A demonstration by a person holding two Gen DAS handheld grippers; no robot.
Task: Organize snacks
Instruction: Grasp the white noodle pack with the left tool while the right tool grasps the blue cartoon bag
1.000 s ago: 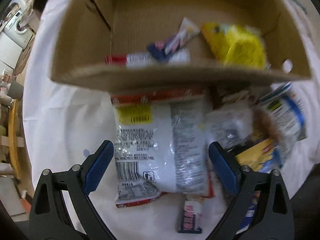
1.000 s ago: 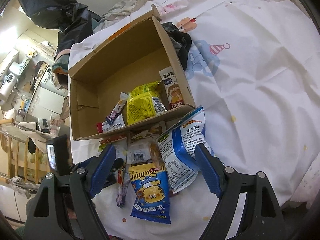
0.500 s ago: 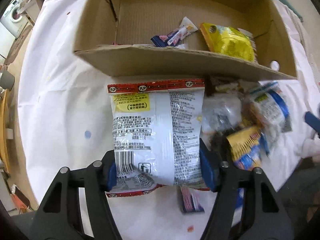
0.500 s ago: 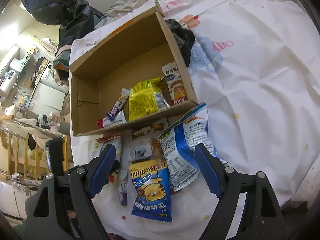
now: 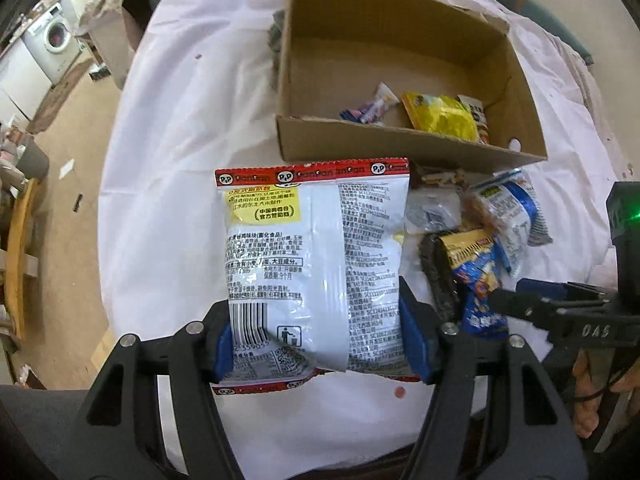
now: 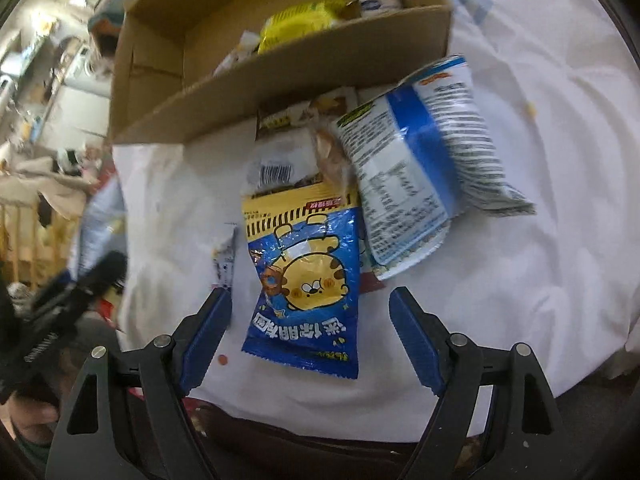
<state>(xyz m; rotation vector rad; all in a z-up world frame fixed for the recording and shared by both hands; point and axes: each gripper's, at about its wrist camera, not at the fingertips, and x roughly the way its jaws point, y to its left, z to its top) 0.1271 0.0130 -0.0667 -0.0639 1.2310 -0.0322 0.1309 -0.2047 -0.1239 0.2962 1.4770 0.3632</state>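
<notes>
- Inside the box [image 5: 400, 60]: a few snacks packed.
- Before the box: several packets left.
- Left gripper [image 5: 316, 344] clamps white bag [image 5: 312, 260].
- Right gripper [image 6: 310, 332] gapes over blue packet [image 6: 304, 280].

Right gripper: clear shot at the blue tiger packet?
Probably yes. The right gripper is open, straddling the blue tiger packet, which lies on top of the pile with nothing covering it.

A washing machine [image 5: 56, 36] stands on tan floor [image 5: 68, 184] (wooden furniture [image 5: 18, 256] nearby).
</notes>
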